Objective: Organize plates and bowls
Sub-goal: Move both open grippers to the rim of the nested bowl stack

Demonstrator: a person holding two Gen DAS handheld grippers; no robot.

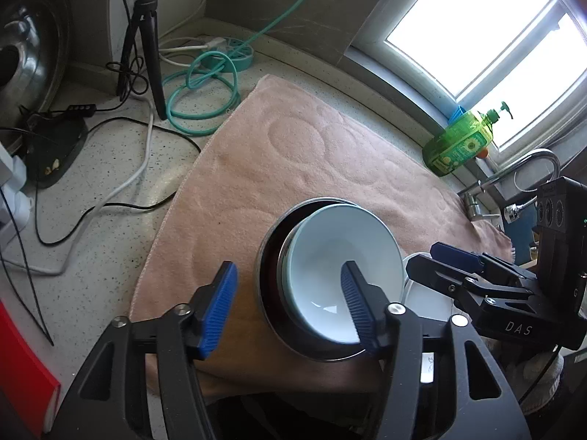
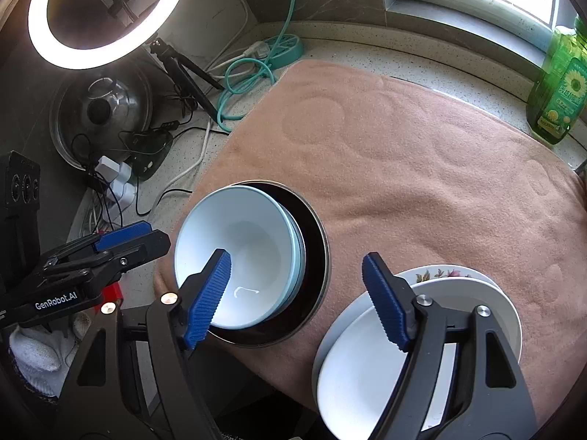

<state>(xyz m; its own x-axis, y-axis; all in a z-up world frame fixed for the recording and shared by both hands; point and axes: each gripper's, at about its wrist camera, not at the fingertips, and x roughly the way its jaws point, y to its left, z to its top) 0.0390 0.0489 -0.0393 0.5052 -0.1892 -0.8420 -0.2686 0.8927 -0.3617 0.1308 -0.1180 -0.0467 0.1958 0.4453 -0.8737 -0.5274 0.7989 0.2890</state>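
Pale blue bowls (image 1: 343,253) (image 2: 249,242) sit nested inside a dark metal-rimmed bowl (image 1: 269,275) (image 2: 315,256) on a pink towel (image 1: 279,154) (image 2: 422,154). A stack of white plates (image 2: 367,359), one with a floral rim (image 2: 440,273), lies at the towel's front right. My left gripper (image 1: 288,304) is open and empty over the bowls' left rim. My right gripper (image 2: 297,293) is open and empty between the bowls and the plates. Each gripper shows in the other view, the right (image 1: 458,256) and the left (image 2: 124,236).
A green soap bottle (image 1: 458,143) (image 2: 557,88) stands by the window. A faucet (image 1: 521,172) is at the right. A tripod (image 1: 143,36), ring light (image 2: 102,11), teal hose (image 1: 205,84), cables and a pot lid (image 2: 102,113) crowd the counter's left.
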